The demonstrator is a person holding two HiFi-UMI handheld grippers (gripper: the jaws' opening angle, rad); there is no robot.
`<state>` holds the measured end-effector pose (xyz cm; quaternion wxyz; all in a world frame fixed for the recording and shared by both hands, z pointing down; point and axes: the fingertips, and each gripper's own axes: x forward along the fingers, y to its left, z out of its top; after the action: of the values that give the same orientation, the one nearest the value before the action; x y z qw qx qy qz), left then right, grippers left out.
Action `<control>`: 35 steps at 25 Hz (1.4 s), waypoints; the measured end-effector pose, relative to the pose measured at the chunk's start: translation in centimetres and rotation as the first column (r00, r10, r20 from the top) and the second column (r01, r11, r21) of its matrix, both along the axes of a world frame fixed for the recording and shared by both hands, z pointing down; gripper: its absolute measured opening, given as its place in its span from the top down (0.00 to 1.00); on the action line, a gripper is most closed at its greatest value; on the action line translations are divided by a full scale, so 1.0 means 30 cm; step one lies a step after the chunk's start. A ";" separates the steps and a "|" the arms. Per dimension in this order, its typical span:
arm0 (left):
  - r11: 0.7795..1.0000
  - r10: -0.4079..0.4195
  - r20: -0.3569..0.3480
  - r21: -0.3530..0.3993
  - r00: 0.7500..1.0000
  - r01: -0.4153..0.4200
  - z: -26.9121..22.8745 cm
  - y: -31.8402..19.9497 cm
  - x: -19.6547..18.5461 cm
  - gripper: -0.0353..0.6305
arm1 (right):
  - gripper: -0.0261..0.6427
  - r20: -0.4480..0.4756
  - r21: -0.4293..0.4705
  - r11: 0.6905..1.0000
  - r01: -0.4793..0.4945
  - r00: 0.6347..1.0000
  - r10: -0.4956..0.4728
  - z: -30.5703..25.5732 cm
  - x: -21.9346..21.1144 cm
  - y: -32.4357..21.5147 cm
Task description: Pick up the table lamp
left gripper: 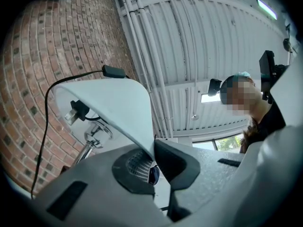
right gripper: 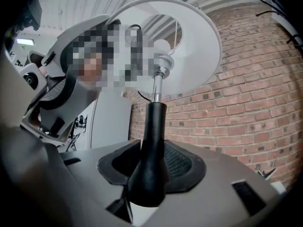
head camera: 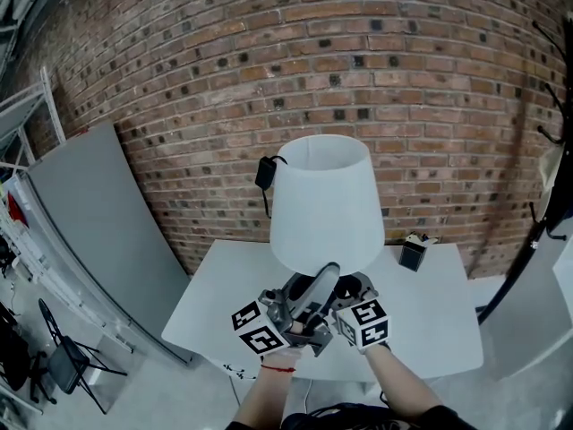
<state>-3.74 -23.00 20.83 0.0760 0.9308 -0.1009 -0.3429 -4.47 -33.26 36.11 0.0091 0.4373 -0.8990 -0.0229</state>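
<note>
- The table lamp point(head camera: 320, 200) was mid-frame, over the worktop point(head camera: 430, 321).
- The right gripper point(right gripper: 151, 169) was clamped on its black stem point(right gripper: 152, 131), the left gripper point(left gripper: 152, 161) on the shade point(left gripper: 118, 108) rim.
- Better to lift by the stem; the shade looked flimsy.

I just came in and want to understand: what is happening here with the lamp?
A person holds a gripper in each hand at a table lamp over a white table. The right gripper is closed on the lamp's black stem; the left gripper pinches the shade at its lower edge. Whether the lamp has left the table is not visible.
</note>
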 end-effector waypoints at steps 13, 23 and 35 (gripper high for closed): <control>0.998 -0.009 -0.017 0.062 1.000 0.011 -0.113 0.044 0.016 0.92 | 0.73 0.022 0.077 0.997 -0.002 1.000 0.000 -0.133 0.019 0.018; 0.997 -0.006 -0.042 0.083 0.999 0.010 -0.176 0.068 0.013 0.92 | 0.73 0.025 0.121 0.993 -0.005 1.000 0.002 -0.204 0.032 0.039; 0.991 -0.009 -0.036 0.131 0.999 0.013 -0.244 0.092 0.036 0.92 | 0.73 0.057 0.172 0.985 -0.005 0.998 -0.005 -0.284 0.049 0.046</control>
<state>-2.65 -20.25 13.52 0.0148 0.9271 -0.0819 -0.3654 -2.99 -31.86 27.60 -0.0542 0.4371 -0.8935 -0.0879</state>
